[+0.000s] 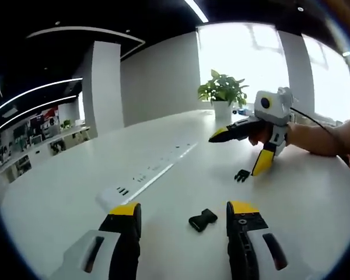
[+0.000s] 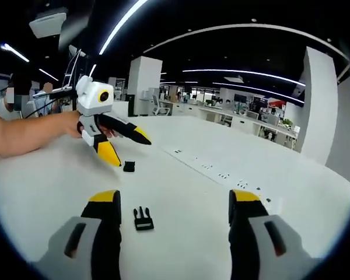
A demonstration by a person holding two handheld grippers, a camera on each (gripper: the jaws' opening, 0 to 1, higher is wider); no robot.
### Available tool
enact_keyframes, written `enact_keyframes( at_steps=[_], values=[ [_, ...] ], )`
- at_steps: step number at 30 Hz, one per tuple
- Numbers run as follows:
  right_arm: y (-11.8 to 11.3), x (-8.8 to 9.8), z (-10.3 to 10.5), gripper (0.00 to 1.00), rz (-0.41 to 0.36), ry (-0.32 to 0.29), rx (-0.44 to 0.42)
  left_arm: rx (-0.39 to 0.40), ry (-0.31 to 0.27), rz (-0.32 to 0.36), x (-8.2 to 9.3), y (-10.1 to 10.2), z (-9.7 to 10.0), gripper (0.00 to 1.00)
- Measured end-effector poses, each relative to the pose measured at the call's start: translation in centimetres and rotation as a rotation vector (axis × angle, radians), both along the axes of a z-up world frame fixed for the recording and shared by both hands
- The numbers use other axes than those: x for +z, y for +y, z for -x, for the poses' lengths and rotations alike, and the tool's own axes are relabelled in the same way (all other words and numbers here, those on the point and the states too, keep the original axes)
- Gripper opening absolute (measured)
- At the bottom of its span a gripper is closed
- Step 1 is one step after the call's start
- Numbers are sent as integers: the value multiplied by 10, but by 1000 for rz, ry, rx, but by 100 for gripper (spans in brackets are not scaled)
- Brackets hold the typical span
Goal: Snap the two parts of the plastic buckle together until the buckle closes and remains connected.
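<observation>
Left claw [image 1: 184,213] wide, holding nothing; socket half of the buckle [image 1: 202,220] lies on the white desk [image 1: 315,198] between its jaws. Right claw [image 2: 172,201] equally wide and unladen, pronged half [image 2: 143,219] between its jaws nearer the left one. Beyond: left gripper view has a potted plant [image 1: 223,93], right gripper view office workstations [image 2: 245,116].

White table [image 1: 315,198] w/ 2 buckle halves [image 1: 203,220] [image 1: 242,175], potted plant [image 1: 223,93]
</observation>
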State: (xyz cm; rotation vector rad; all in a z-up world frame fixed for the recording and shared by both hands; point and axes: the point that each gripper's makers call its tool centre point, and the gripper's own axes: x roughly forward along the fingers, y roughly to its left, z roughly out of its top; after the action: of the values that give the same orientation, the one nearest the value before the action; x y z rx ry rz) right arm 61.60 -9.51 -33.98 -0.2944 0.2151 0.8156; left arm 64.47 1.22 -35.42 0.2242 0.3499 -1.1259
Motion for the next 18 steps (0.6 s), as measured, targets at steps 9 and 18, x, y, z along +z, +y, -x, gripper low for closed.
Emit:
enact_keyframes(
  at_steps=[9,18],
  values=[
    [-5,-4,2,74,-2,18,7,-2,23,6,-4,2,-2,57],
    [-2,-5,8,69,-12,35,31,-29,28,-34,-14,-1,7,57]
  ],
)
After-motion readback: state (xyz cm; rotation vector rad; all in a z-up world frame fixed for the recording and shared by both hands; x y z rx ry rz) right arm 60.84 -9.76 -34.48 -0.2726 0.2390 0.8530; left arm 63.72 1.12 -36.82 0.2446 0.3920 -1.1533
